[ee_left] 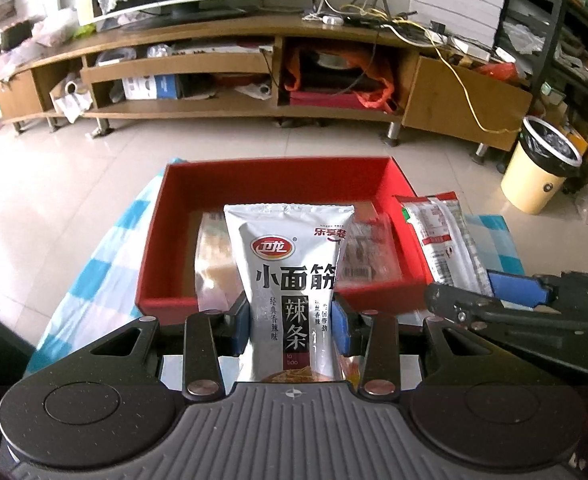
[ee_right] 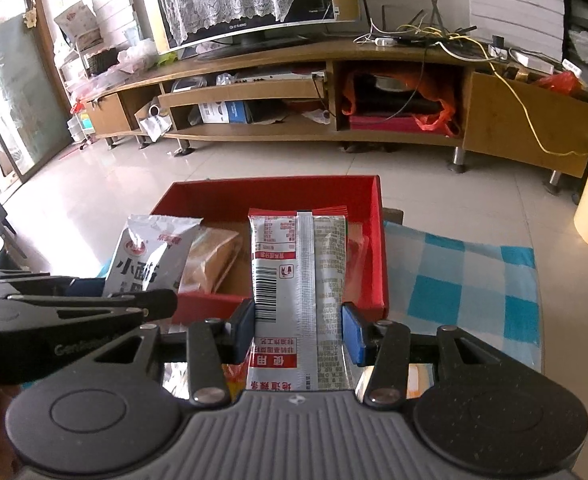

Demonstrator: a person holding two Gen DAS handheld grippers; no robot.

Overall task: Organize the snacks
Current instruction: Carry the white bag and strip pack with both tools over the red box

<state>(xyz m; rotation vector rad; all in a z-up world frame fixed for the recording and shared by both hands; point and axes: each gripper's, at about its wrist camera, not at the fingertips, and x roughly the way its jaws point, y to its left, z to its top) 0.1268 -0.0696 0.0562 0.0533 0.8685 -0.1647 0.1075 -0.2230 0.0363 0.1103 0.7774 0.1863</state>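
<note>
Left wrist view: left tongs (ee_left: 291,326) clamped on silver snack pouch (ee_left: 289,276), pouch upright between pads, red box (ee_left: 271,176) just ahead and below. Right tongs (ee_right: 298,330) pinched on red-and-silver snack packet (ee_right: 298,276), same box ahead. Clear-wrapped snacks (ee_right: 209,260) already inside. Judgement: carry each past near wall, lower into free floor beside wrapped snacks, keep tongs apart, part pads only once pouch rests.

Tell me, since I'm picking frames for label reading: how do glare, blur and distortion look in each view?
Left wrist view: silver snack packet print sharp, TV stand bowed by the fisheye, bottom edge dim. Right wrist view: red-and-silver packet text legible though upside down, window at left blown out.
</note>
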